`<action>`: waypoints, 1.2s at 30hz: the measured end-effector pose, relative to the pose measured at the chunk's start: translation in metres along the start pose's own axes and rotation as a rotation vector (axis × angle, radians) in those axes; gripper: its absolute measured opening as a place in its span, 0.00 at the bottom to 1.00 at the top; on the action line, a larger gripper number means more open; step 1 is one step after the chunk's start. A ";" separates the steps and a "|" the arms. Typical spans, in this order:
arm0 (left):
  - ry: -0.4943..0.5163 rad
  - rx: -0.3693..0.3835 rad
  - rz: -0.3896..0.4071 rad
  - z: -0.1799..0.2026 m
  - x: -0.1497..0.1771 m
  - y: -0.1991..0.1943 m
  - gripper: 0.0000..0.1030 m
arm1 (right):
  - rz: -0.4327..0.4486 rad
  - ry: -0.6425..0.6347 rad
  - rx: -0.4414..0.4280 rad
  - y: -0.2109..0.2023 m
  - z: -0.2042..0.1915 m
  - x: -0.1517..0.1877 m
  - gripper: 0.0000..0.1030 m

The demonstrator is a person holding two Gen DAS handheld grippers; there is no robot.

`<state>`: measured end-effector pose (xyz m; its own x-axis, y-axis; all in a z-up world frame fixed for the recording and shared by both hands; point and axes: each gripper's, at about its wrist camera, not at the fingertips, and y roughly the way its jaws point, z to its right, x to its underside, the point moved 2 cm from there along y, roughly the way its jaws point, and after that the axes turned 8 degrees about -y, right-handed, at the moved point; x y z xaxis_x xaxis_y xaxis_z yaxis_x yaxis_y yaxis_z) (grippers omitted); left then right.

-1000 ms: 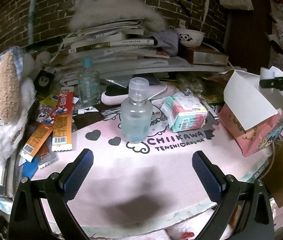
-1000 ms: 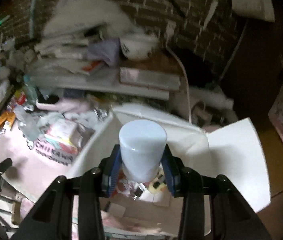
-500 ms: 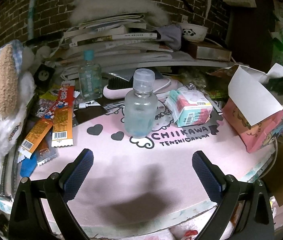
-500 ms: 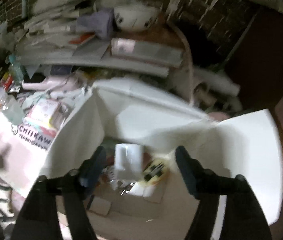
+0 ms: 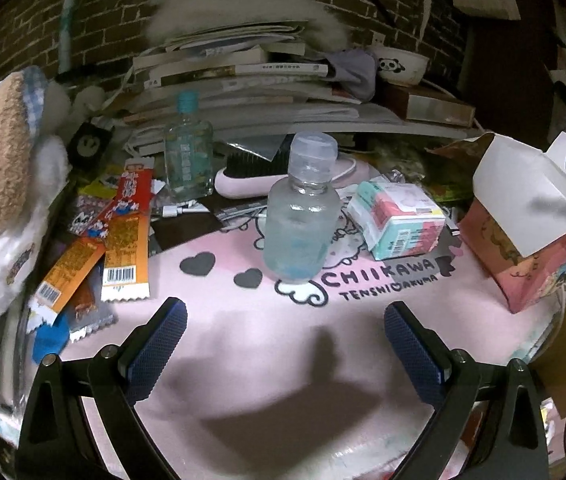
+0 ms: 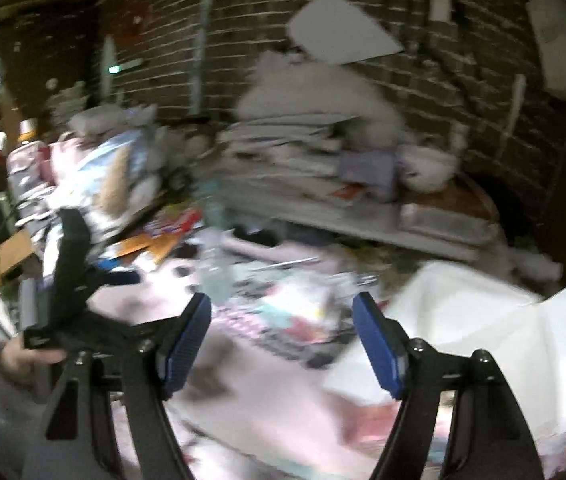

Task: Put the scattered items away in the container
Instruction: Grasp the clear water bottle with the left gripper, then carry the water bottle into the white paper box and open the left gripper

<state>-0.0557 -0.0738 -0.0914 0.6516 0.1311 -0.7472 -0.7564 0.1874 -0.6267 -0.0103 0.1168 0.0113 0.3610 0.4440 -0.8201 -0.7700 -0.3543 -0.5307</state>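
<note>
A: Left gripper (image 5: 285, 326) first. Its two blue-padded fingers are spread wide above the pink printed desk mat (image 5: 243, 344), nothing between them, casting a shadow on the mat.

B: And straight ahead of that gap?

A: A small clear plastic bottle with a translucent cap (image 5: 301, 216), upright on the mat, well clear of the pads. Just right of it lies a pink and mint wrapped tissue pack (image 5: 399, 220), tilted on its side. Behind it a pink hairbrush with black bristles (image 5: 259, 172), and further left a taller clear bottle with a blue cap (image 5: 188, 148), also upright.

B: The left edge looks messy.

A: Orange and red snack sachets (image 5: 123, 240) fan out there, overlapping, beside a brown and white plush toy (image 5: 3, 168).

B: The container?

A: The pink cartoon-printed cardboard box with white flaps (image 5: 523, 236) sits at the mat's right edge, flaps up.

B: Right gripper (image 6: 283, 340)?

A: Released, jaws apart, empty. Its view is heavily blurred. The box's white flaps (image 6: 483, 320) show lower right; the left gripper (image 6: 119, 278) shows at the left, held by a hand (image 6: 23, 360).
</note>
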 end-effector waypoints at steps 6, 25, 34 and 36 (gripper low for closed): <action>-0.060 0.094 0.009 -0.006 -0.015 0.023 0.95 | -0.033 0.039 -0.060 0.029 -0.029 0.029 0.68; 0.019 0.027 -0.059 0.011 -0.034 0.066 0.42 | -0.125 0.167 -0.114 0.056 -0.016 0.060 0.68; 0.055 0.035 -0.038 0.017 -0.037 0.053 0.42 | -0.126 0.176 -0.114 0.057 -0.014 0.062 0.68; 0.063 0.038 -0.030 0.019 -0.040 0.048 0.42 | -0.127 0.178 -0.111 0.058 -0.014 0.063 0.68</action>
<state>-0.1173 -0.0514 -0.0875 0.6680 0.0641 -0.7414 -0.7332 0.2275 -0.6409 -0.0247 0.1130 -0.0737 0.5459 0.3417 -0.7650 -0.6537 -0.3974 -0.6440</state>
